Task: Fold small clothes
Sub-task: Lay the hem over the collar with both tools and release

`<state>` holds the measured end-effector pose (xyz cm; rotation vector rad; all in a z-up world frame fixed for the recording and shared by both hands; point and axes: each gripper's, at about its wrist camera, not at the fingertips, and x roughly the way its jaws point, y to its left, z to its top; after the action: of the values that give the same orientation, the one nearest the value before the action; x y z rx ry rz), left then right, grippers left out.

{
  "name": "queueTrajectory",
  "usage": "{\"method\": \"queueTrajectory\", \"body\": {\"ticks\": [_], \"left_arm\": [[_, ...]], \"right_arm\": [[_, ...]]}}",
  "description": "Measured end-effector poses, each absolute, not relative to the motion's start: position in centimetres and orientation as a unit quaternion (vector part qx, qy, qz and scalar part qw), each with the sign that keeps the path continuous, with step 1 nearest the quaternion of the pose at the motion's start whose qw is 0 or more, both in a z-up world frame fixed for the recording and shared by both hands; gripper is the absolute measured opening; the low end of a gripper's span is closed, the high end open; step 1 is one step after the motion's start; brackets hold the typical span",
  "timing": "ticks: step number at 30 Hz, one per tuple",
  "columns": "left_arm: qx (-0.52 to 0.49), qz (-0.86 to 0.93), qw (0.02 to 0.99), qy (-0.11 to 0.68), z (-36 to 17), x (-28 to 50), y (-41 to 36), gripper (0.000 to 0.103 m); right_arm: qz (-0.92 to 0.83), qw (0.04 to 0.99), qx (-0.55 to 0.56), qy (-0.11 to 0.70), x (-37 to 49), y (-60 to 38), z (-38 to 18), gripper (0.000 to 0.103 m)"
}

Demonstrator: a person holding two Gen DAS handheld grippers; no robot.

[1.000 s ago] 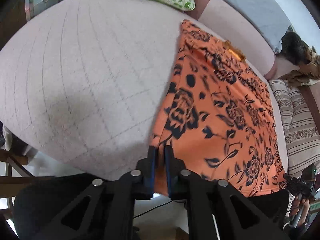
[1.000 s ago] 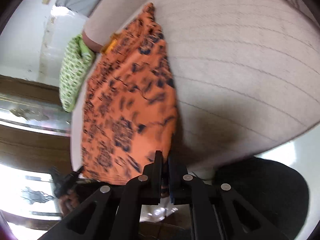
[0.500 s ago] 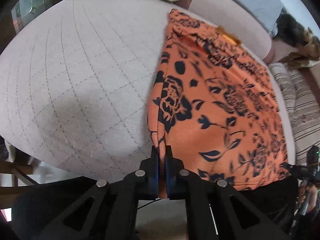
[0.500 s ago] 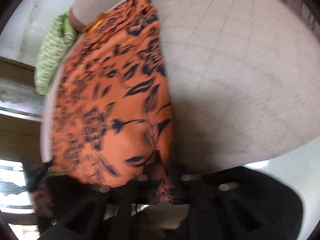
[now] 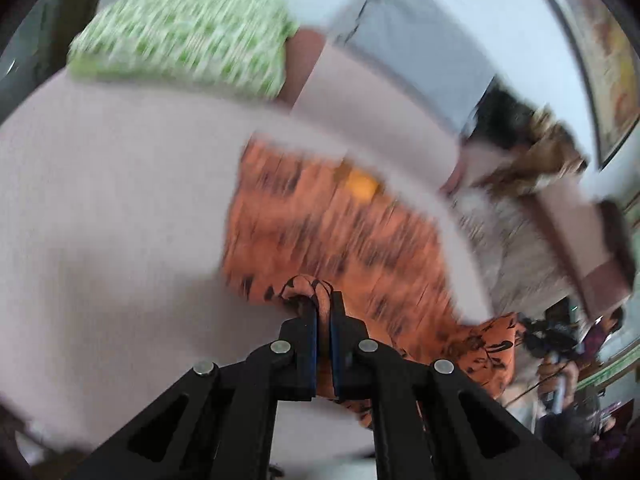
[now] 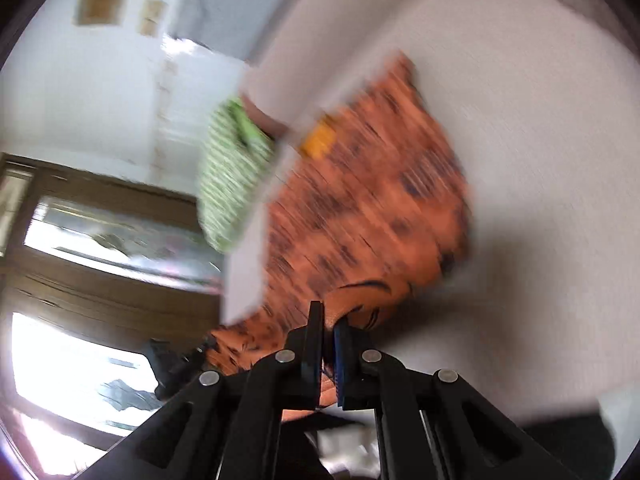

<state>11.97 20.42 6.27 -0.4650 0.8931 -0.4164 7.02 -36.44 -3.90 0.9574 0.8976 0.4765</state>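
Note:
An orange garment with a dark floral print [image 5: 340, 236] lies on a pale quilted bed [image 5: 100, 208]; both views are blurred by motion. My left gripper [image 5: 324, 308] is shut on the garment's near hem corner, lifted off the bed. My right gripper [image 6: 329, 320] is shut on the other near corner of the same orange garment [image 6: 360, 200]. A yellow label [image 5: 360, 186] shows at the garment's far end. The far gripper [image 5: 540, 336] shows small at the right of the left wrist view, with the hem hanging between the two.
A green patterned pillow [image 5: 184, 44] lies at the bed's head. A grey cloth [image 5: 412, 52] hangs behind the padded headboard [image 5: 372, 108]. A striped pillow [image 5: 508, 236] and dark clothes [image 5: 516, 128] lie at the right. A wooden window frame [image 6: 100, 208] is at the left.
Both grippers have risen and carried the garment's near corners up and toward the headboard. The views have tipped up, so the wall and pillow now show, blurred.

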Motion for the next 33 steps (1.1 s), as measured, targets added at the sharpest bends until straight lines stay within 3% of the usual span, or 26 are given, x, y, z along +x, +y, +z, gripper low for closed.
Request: {"method": "queueTrajectory", "body": {"ticks": [4, 7, 10, 12, 15, 17, 18, 19, 21, 25, 30, 33], "left_arm": [[-0.235, -0.172, 0.869, 0.401, 7.3, 20.9, 20.1, 0.006], [-0.231, -0.127, 0.872, 0.413, 3.4, 28.0, 19.3, 0.008], [-0.219, -0.074, 0.842, 0.489, -4.2, 33.5, 18.1, 0.026], [-0.182, -0.028, 0.833, 0.521, -8.0, 35.1, 17.1, 0.049], [-0.184, -0.037, 0.847, 0.496, -7.3, 34.6, 17.2, 0.057], [-0.197, -0.043, 0.856, 0.476, -5.3, 33.7, 17.9, 0.061], [-0.202, -0.049, 0.863, 0.461, -4.1, 32.9, 18.3, 0.064], [-0.2, -0.052, 0.872, 0.443, -2.9, 31.8, 18.7, 0.066], [-0.189, -0.047, 0.886, 0.421, -1.2, 29.7, 19.5, 0.073], [-0.193, -0.063, 0.883, 0.424, -1.5, 25.0, 20.2, 0.078], [-0.174, -0.064, 0.853, 0.487, -6.9, 23.1, 18.3, 0.077], [-0.165, -0.055, 0.865, 0.47, -7.5, 23.2, 17.1, 0.077]], "right_arm": [[0.217, 0.794, 0.448, 0.347, 16.6, -38.1, 0.3, 0.004], [0.181, 0.808, 0.442, 0.344, 23.0, -38.7, -0.8, 0.006], [0.125, 0.796, 0.455, 0.378, 29.0, -39.3, -6.6, 0.009], [0.073, 0.77, 0.451, 0.446, 31.7, -39.1, -12.1, 0.012], [0.072, 0.778, 0.443, 0.44, 31.4, -38.9, -14.0, 0.015], [0.075, 0.792, 0.435, 0.421, 30.6, -39.1, -12.7, 0.041], [0.072, 0.799, 0.428, 0.416, 30.3, -39.2, -12.0, 0.079], [0.06, 0.807, 0.42, 0.411, 29.5, -39.4, -10.9, 0.09], [0.055, 0.824, 0.415, 0.382, 27.8, -40.1, -8.2, 0.09], [0.064, 0.841, 0.398, 0.36, 23.2, -39.7, -5.7, 0.09], [0.07, 0.823, 0.338, 0.452, 21.4, -36.6, -10.0, 0.088], [0.062, 0.845, 0.281, 0.451, 21.8, -34.6, -10.8, 0.088]]}}
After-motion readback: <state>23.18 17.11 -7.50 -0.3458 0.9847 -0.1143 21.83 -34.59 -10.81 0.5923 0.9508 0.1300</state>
